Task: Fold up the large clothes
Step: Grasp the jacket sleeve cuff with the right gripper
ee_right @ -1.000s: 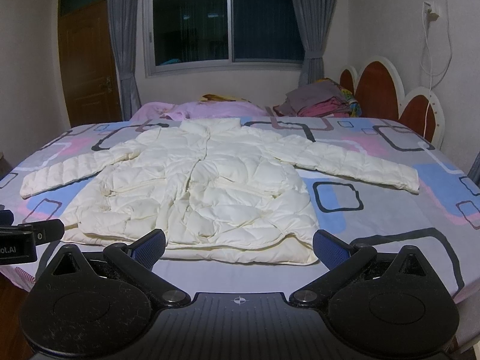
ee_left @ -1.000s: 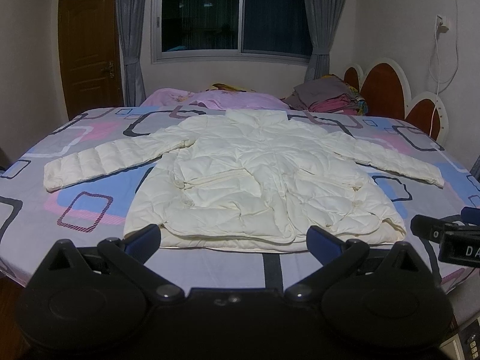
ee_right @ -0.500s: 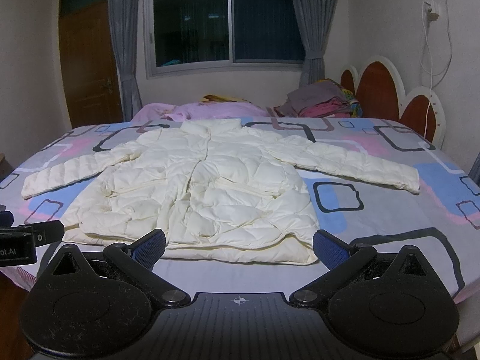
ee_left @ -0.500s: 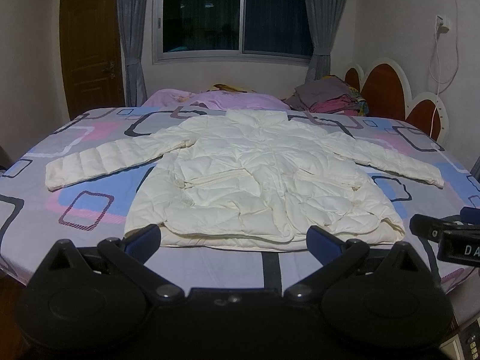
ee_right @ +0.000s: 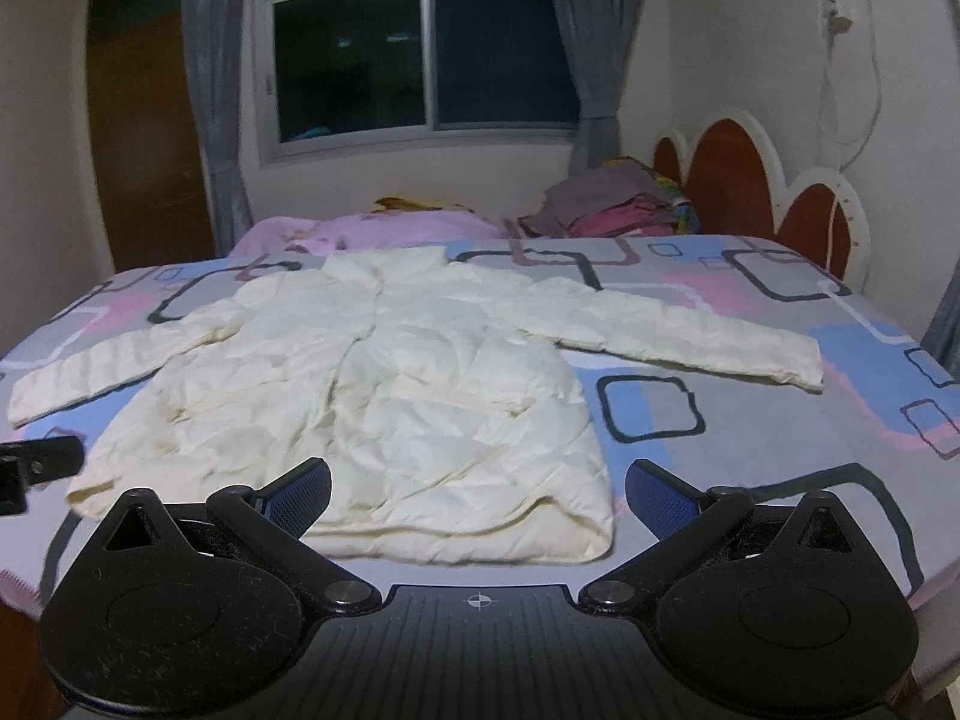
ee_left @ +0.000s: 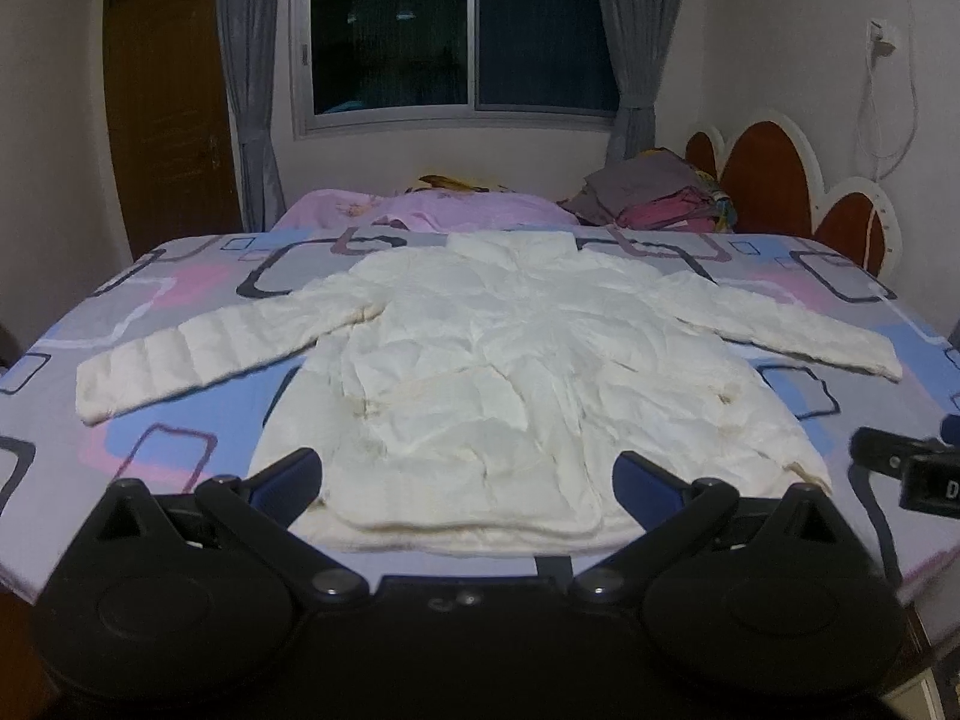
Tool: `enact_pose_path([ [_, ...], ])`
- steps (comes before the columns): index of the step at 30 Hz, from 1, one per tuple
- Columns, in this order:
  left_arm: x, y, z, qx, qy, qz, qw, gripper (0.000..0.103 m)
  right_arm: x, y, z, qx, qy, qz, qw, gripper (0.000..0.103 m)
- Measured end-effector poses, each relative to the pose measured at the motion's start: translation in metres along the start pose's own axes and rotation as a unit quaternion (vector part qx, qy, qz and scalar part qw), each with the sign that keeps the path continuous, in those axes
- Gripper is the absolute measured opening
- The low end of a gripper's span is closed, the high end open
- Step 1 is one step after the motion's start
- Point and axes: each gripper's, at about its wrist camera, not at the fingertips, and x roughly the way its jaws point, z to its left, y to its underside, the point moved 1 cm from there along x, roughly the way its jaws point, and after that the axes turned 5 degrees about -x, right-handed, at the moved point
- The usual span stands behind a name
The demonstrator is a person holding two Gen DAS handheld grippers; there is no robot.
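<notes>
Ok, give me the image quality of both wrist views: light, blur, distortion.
Left wrist view: dim indoor light, dark window, strong fisheye bend with black corners, white jacket soft and nearly washed out, left gripper open and fairly sharp.
Right wrist view: same dim light, a lamp glint on the glass, jacket slightly blurred, right gripper open and crisp.

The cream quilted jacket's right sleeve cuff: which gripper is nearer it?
Right gripper: the sleeve cuff lies ahead to its right. The left gripper sits farther left.

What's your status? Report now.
Left gripper open, right gripper open, both empty. Cream quilted puffer jacket flat on patterned bedsheet, sleeves spread, unfolded. Nothing obstructing.
</notes>
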Motion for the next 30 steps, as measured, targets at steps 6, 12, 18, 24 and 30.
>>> enact_pose_path([
  [6, 0.047, -0.028, 0.005, -0.011, 0.024, 0.003, 0.9996, 0.103, 0.04, -0.017, -0.019, 0.025, 0.029, 0.003, 0.999, 0.103],
  [12, 0.11, -0.049, 0.004, -0.01, 0.065, 0.025, 0.9975, 0.103, 0.088, -0.037, -0.039, 0.051, 0.059, 0.011, 0.997, 0.103],
  [18, 0.149, -0.074, 0.0, -0.002, 0.097, 0.04, 0.9945, 0.103, 0.123, -0.062, -0.063, 0.088, 0.108, 0.01, 0.99, 0.103],
  [24, 0.18, -0.086, -0.01, 0.03, 0.071, 0.008, 0.997, 0.102, 0.144, -0.077, -0.098, 0.123, 0.139, 0.002, 0.983, 0.103],
  [30, 0.217, -0.096, -0.026, 0.008, 0.101, 0.052, 0.9935, 0.085, 0.163, -0.077, -0.154, 0.164, 0.159, 0.0, 0.974, 0.102],
])
